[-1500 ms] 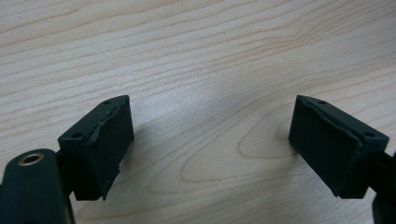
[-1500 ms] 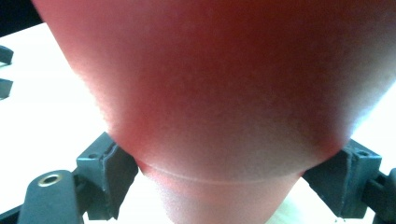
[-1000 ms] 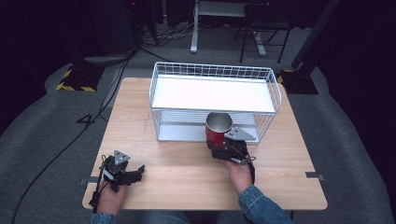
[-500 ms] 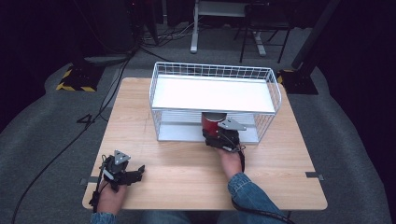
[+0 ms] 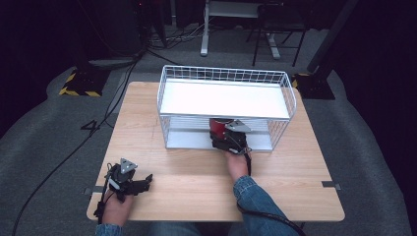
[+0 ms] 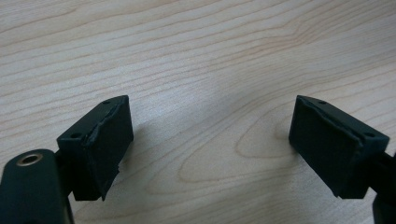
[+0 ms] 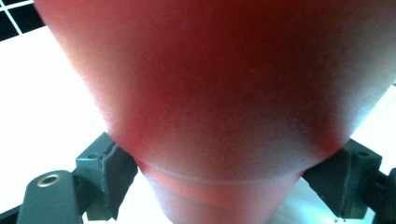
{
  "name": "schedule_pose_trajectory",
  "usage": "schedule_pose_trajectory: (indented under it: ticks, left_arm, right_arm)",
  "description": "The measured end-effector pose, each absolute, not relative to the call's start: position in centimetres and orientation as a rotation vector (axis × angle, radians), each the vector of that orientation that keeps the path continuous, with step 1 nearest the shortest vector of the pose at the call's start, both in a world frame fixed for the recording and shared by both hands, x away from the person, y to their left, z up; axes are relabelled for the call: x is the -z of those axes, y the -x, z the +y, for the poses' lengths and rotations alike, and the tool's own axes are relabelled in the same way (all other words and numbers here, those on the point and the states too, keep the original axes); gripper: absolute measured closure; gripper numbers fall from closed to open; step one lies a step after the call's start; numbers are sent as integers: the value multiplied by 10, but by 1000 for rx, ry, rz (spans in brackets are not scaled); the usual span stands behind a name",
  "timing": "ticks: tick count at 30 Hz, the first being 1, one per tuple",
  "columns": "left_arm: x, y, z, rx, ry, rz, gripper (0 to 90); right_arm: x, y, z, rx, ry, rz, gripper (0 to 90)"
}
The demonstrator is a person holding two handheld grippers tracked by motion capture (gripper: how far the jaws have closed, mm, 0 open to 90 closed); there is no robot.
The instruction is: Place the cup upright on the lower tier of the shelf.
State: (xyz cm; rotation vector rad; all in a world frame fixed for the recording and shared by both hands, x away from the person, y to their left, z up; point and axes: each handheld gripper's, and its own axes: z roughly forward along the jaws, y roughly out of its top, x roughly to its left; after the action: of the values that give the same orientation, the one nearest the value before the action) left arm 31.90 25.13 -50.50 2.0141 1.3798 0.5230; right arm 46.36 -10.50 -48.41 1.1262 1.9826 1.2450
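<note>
A red cup [image 5: 217,127] is held in my right gripper [image 5: 227,137], inside the lower level of a white wire rack [image 5: 172,93] on the wooden table [image 5: 196,177]. In the right gripper view the red cup [image 7: 210,93] sits close up between the two black jaws, which press on its narrow base; my right gripper [image 7: 224,186] is shut on it. My left gripper [image 5: 140,184] rests near the table's front left corner. In the left gripper view my left gripper [image 6: 210,149] is open, jaws wide apart over bare wood, nothing between them.
The rack has a white upper shelf [image 5: 223,98] and a white lower floor [image 5: 192,140], with wire walls around them. Cables [image 5: 59,162] trail over the grey floor at the left. Chair and desk legs [image 5: 204,29] stand in the dark beyond the table.
My right gripper has carried the red cup forward from the rack's front edge into the lower level, under the upper shelf. The left gripper has stayed put.
</note>
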Motion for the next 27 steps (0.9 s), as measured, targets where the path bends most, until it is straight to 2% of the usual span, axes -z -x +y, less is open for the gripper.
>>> schedule_pose_trajectory:
  ticks: [27]
  left_arm:
    - [505,-319,251,-522,-2012,1380,144]
  right_arm:
    - [492,-469,-109,-1304,-1160,1971,139]
